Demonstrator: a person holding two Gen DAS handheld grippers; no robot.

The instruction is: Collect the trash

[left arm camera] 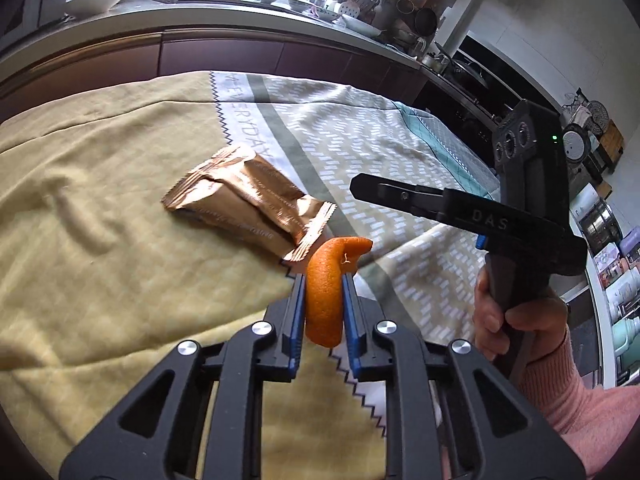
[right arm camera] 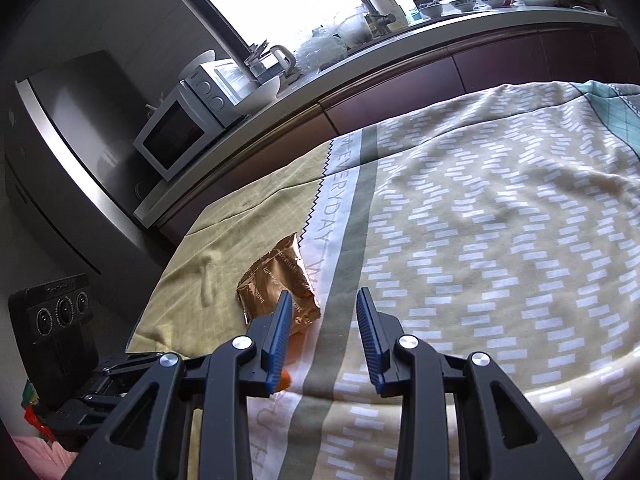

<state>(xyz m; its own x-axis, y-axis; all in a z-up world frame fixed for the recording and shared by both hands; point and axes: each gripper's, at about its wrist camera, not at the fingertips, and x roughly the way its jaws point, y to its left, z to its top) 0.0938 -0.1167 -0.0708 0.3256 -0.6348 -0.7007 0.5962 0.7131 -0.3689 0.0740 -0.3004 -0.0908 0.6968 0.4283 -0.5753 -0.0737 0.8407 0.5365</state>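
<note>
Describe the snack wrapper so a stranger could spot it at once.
Find the cloth-covered table below the kitchen counter. On its plain yellow part lies the wrapper, flat and crinkled. Its shiny copper foil sets it apart from the orange peel nearby.

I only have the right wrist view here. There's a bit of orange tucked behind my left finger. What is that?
Observer: An orange peel, clamped between the blue pads of the left gripper, whose jaws are shut on it.
Operator: Is the peel lifted or still on the cloth?
Observer: Hard to say from the left wrist view; its lower end hangs between the fingers above the tablecloth.
Operator: How does the wrapper lie relative to it?
Observer: The copper wrapper lies flat on the cloth just beyond the peel, with its near crimped end close to the peel's tip.
Operator: And my own gripper?
Observer: The right gripper is open and empty, off to the right of the peel.
</note>
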